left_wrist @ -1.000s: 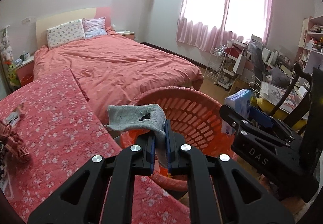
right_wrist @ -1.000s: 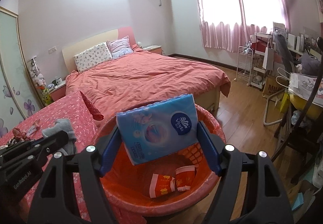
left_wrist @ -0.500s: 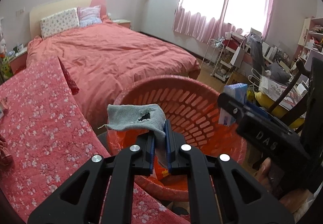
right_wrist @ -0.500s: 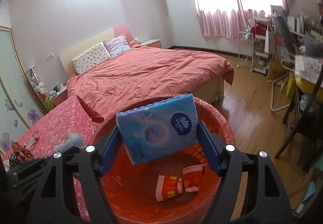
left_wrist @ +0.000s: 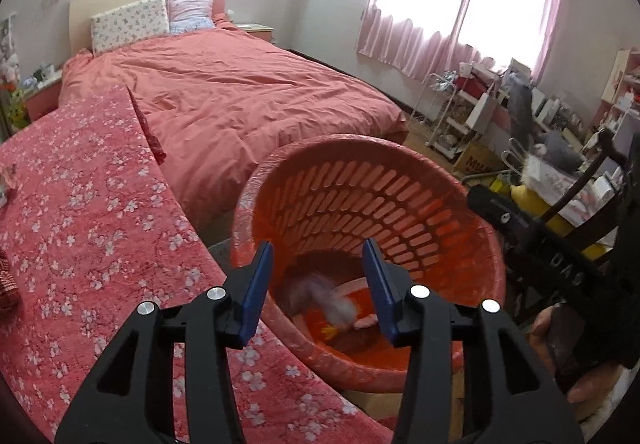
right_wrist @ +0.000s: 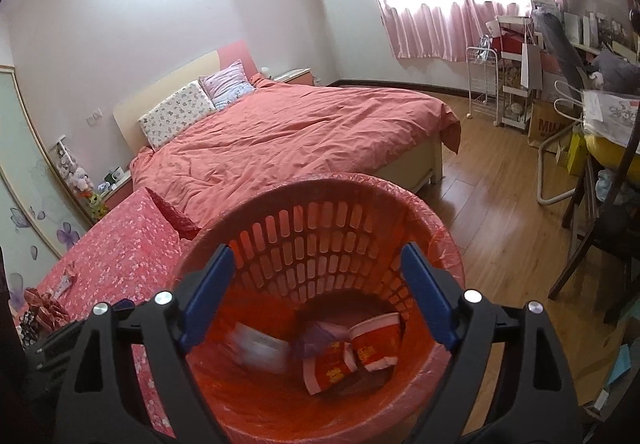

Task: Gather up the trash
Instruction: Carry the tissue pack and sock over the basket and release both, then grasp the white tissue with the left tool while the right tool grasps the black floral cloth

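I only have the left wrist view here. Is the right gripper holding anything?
Observer: No. The right gripper is open. Its jaws have just been opening, and nothing is between them.
Operator: What is below it?
Observer: A blurred pale packet sits low inside the orange basket.
Operator: Anything else in there?
Observer: Two red paper cups lie on their sides at the bottom, to the right of the packet.
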